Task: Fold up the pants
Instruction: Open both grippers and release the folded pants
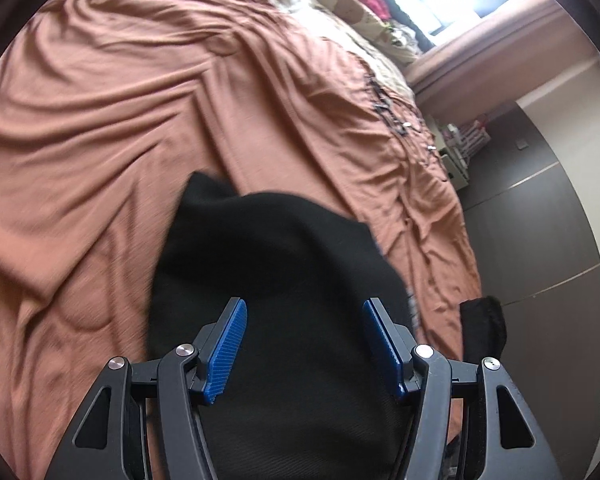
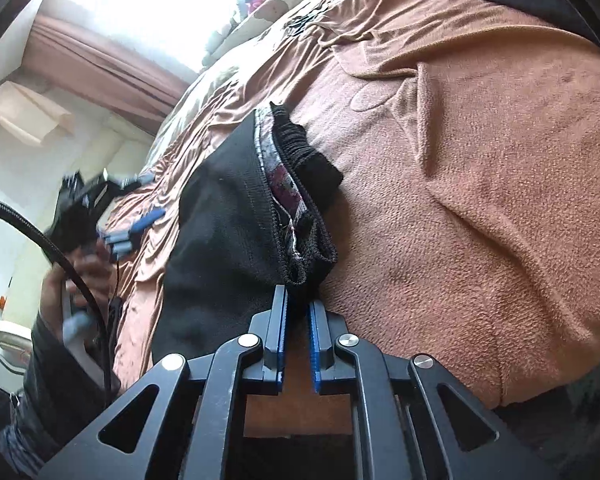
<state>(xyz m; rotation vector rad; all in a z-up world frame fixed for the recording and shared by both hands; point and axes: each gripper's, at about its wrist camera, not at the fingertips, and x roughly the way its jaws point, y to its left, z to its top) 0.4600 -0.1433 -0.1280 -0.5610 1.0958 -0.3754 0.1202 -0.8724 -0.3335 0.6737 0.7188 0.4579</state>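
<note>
The black pants [image 1: 276,264] lie bunched on a rust-brown bedspread [image 1: 100,120]. My left gripper [image 1: 304,312] is open just above the black cloth, its blue pads [image 1: 226,352] spread wide and empty. In the right wrist view the pants [image 2: 228,232] show their elastic waistband [image 2: 300,184] with a patterned lining. My right gripper [image 2: 298,304] is shut on the waistband's near edge. The left gripper [image 2: 88,200], held in a hand, shows blurred at the left of that view.
The bedspread [image 2: 460,200] is wrinkled all over. Pillows and colourful clothes [image 1: 364,0] lie at the bed's head by a bright window. A dark floor [image 1: 540,220] runs along the bed's right side. A black cable [image 2: 60,256] loops by the hand.
</note>
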